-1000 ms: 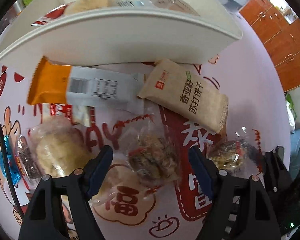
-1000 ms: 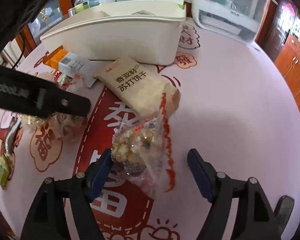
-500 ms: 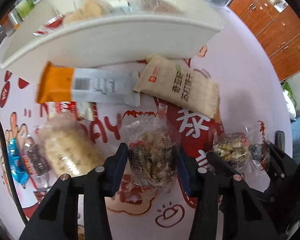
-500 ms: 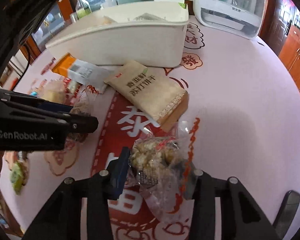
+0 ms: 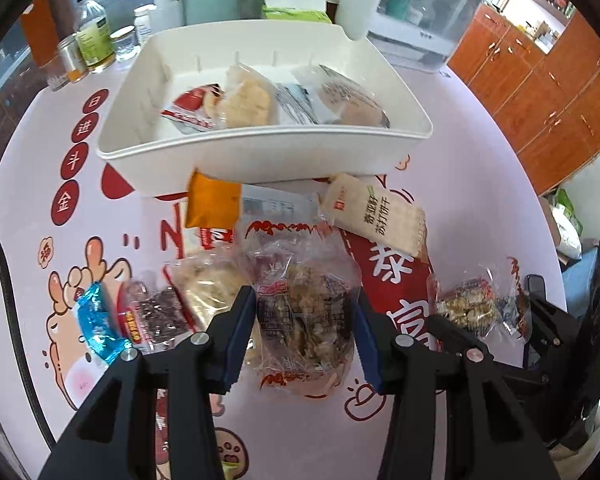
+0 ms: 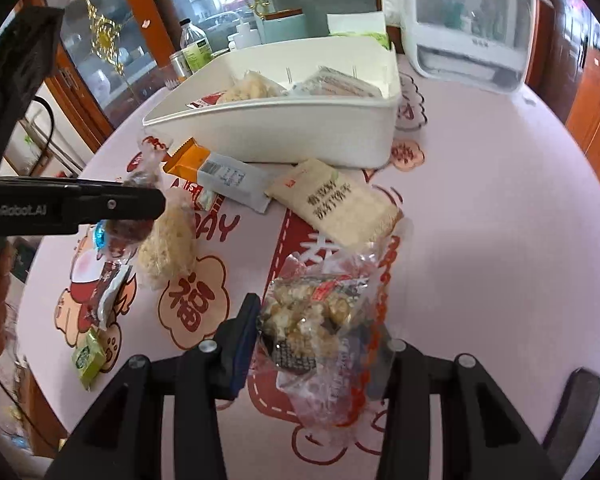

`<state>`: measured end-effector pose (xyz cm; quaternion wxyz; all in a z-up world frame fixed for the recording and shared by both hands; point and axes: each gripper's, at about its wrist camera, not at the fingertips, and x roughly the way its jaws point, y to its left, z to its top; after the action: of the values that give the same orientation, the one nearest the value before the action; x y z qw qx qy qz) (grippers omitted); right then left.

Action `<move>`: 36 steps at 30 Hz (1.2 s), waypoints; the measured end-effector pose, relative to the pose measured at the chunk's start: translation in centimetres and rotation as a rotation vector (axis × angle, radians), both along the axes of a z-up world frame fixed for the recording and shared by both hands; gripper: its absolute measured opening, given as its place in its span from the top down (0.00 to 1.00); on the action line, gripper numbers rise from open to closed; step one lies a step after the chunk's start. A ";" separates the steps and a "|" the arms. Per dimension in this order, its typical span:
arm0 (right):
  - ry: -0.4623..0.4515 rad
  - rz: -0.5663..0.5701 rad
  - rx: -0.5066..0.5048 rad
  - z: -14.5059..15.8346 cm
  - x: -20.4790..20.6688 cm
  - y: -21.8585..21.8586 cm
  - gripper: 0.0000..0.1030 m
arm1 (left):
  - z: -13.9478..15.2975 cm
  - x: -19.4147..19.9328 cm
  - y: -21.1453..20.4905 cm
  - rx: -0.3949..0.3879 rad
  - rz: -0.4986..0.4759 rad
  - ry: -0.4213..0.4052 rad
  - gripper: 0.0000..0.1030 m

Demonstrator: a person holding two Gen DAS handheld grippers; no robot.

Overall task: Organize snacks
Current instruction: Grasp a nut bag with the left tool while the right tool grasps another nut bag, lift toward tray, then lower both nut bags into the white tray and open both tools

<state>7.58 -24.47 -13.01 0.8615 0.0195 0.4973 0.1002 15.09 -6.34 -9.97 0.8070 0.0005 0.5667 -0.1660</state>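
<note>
My left gripper (image 5: 306,320) is shut on a clear-wrapped dark nut snack (image 5: 306,312) and holds it above the table; it also shows in the right wrist view (image 6: 128,216). My right gripper (image 6: 320,332) is shut on a clear-wrapped pale nut snack (image 6: 316,320), lifted off the table; it also shows in the left wrist view (image 5: 466,312). A white bin (image 5: 260,152) holds several snacks at the back. In front of it lie an orange-and-white bar (image 5: 228,204) and a beige cracker pack (image 5: 376,216).
A pale puffed snack (image 6: 168,244), a dark snack pack (image 5: 156,316), a blue candy (image 5: 96,320) and a green packet (image 6: 86,356) lie at the left. Bottles and jars (image 5: 92,36) stand behind the bin, a white appliance (image 6: 468,24) at the back right.
Both grippers closed on their snacks, then lifted them off the table. The views pulled back and up, so the bin's inside now shows.
</note>
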 end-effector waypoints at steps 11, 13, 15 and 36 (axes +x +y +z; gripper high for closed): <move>-0.075 0.059 -0.114 3.6 3.7 4.2 0.59 | 1.5 2.6 1.2 0.041 0.039 -0.071 0.55; -0.086 0.057 -0.123 4.2 4.6 4.5 0.59 | 2.4 3.6 1.5 0.057 0.044 -0.101 0.55; -0.093 0.044 -0.121 5.2 6.1 4.6 0.59 | 3.5 5.0 1.8 0.076 0.050 -0.135 0.55; -0.215 -0.099 -0.182 13.7 22.1 5.9 0.48 | 7.3 18.7 2.3 0.184 0.126 -0.266 0.14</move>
<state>29.64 -18.61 0.71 0.9119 -0.0449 0.4078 0.0136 33.76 -4.00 -2.70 0.8802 0.0607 0.4668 -0.0612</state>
